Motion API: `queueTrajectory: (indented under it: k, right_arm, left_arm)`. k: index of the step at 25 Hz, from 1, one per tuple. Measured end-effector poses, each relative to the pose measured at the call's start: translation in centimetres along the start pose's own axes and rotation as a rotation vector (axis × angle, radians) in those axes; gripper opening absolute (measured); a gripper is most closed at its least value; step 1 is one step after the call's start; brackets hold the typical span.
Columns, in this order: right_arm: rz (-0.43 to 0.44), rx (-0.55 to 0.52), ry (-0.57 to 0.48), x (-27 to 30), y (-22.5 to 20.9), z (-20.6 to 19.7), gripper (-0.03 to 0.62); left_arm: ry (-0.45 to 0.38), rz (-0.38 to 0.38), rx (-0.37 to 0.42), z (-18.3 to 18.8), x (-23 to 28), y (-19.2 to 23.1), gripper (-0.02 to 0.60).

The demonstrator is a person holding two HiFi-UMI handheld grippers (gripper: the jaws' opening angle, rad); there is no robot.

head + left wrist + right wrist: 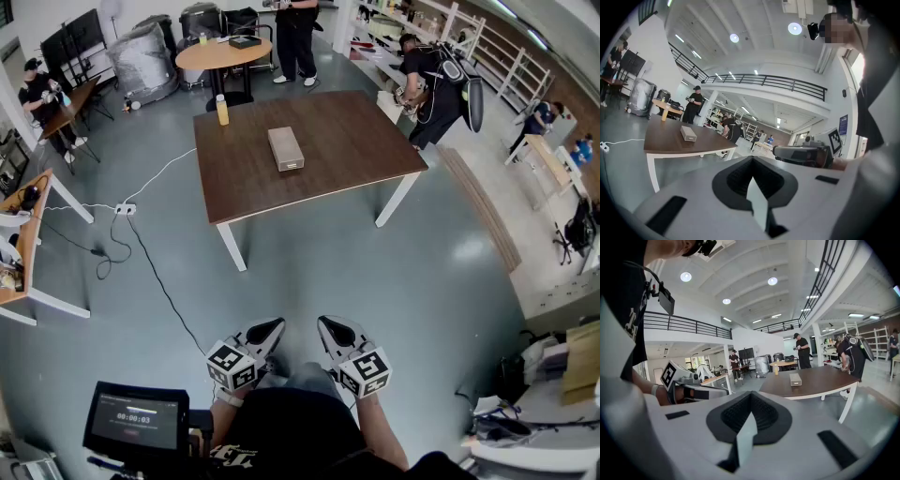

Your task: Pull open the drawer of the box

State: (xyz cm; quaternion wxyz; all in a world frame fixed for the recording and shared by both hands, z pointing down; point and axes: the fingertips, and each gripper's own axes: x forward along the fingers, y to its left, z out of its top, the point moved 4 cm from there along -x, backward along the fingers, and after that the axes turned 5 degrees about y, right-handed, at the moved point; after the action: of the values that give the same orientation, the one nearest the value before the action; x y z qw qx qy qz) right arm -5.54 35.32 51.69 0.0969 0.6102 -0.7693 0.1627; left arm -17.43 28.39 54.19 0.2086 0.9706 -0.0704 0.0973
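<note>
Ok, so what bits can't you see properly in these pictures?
Box: too small in the head view and both gripper views to find its drawer front or handle.
Bottle: head view, label too small to read.
Table: head view, far legs hidden under the tabletop.

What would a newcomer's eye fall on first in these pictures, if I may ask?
The large brown table in the middle of the floor, with a small pale box lying at its centre and a yellow bottle at its far left corner. Next, the left gripper and right gripper, side by side near the person's body, both shut and empty, well short of the table.
</note>
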Motion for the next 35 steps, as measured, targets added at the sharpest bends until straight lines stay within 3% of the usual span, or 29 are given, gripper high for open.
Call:
queueTrajectory:
  k: [8,23,35]
  right_arm:
    - [-0.023,0.017,-0.025,-0.2,-0.3,0.1,-0.014]
    - [-0.016,-0.016,0.021,0.6,0.6,-0.2,-0.014]
    - [0.043,-0.043,0.044,6.4,0.6,1.1,-0.014]
  left_arm:
    - [0.002,-0.015,0.013,-0.5,-0.1,-0.2,0.000]
    - [-0.014,0.022,-0.017,-1.1,-1.2,1.3,0.000]
    - [-0.039,0.080,-0.048,-0.6,-2.2,6.3,0.000]
